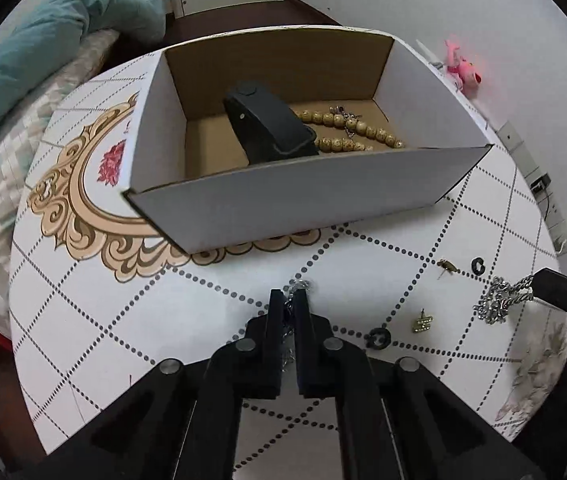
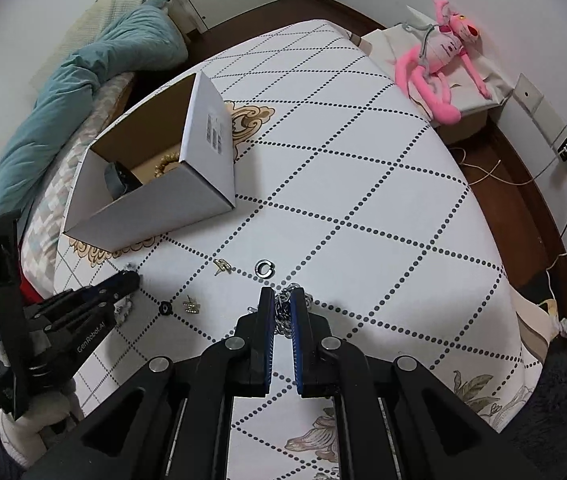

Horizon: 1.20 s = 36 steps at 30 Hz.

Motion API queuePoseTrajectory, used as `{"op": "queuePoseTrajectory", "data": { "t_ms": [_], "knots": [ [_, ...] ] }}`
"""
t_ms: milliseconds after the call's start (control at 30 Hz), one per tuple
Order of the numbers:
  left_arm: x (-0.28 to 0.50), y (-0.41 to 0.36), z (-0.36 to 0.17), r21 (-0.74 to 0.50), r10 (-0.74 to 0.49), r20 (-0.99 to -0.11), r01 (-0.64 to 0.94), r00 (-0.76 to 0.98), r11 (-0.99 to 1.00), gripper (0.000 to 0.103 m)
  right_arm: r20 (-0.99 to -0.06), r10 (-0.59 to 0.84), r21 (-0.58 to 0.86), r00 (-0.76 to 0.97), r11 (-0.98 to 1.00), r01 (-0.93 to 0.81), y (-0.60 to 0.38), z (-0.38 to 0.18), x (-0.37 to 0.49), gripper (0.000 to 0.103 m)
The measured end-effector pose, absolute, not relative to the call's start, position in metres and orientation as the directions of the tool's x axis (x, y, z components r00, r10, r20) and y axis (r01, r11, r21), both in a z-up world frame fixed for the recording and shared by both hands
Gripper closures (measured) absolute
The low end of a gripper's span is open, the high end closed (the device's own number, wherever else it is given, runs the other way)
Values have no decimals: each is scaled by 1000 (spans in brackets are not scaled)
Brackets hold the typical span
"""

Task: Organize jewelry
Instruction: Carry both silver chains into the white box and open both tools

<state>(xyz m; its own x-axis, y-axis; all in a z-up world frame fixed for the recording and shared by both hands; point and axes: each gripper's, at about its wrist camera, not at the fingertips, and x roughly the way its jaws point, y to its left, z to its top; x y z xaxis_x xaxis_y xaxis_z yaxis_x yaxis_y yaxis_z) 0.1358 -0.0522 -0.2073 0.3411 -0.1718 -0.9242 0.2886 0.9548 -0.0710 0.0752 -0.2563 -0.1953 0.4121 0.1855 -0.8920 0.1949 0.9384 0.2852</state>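
A white cardboard box [image 1: 283,196] [image 2: 155,208] stands on the white dotted tablecloth; inside lie a black case [image 1: 271,124] and a beaded bracelet [image 1: 355,128]. My left gripper [image 1: 291,300] [image 2: 131,280] is shut on a thin silver chain [image 1: 295,286] in front of the box. My right gripper [image 2: 282,300] [image 1: 539,284] is shut on a heavier silver chain [image 2: 283,308] [image 1: 499,300]. Loose on the cloth lie a gold earring [image 1: 423,322] [image 2: 192,306], a gold stud [image 1: 447,266] [image 2: 222,266], a black ring [image 1: 378,338] [image 2: 164,308] and an open ring [image 1: 478,266] [image 2: 264,269].
The table [image 2: 363,184] drops off at the right to a wood floor with cables. A pink plush toy [image 2: 439,68] lies on a side table behind. A teal duvet [image 2: 63,120] on a bed lies left of the table.
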Motion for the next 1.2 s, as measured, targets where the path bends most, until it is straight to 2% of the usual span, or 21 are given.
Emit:
{"op": "queuePoseTrajectory", "data": {
  "t_ms": [167, 467, 633, 767, 967, 1200],
  "knots": [
    [117, -28, -189, -161, -239, -904, 235, 354, 958, 101, -868, 222, 318, 444, 936, 154, -252, -174, 75, 95],
    [108, 2, -113, -308, -367, -817, 201, 446, 930, 101, -803, 303, 395, 512, 915, 78, -248, -120, 80, 95],
    [130, 1, -65, -359, -424, -757, 225, 498, 906, 101, -757, 342, 425, 557, 905, 21, -243, -82, 93, 95],
    [155, -7, -41, -345, -426, -733, 249, 531, 905, 101, -727, 358, 427, 586, 904, -23, -236, -54, 120, 95],
    [205, -6, -53, -312, -383, -767, 222, 514, 924, 101, -750, 335, 366, 570, 929, -64, -217, -45, 176, 95],
    [251, -3, -98, -268, -309, -855, 155, 416, 951, 99, -835, 263, 271, 484, 961, -55, -200, -81, 242, 95]
  ]
}}
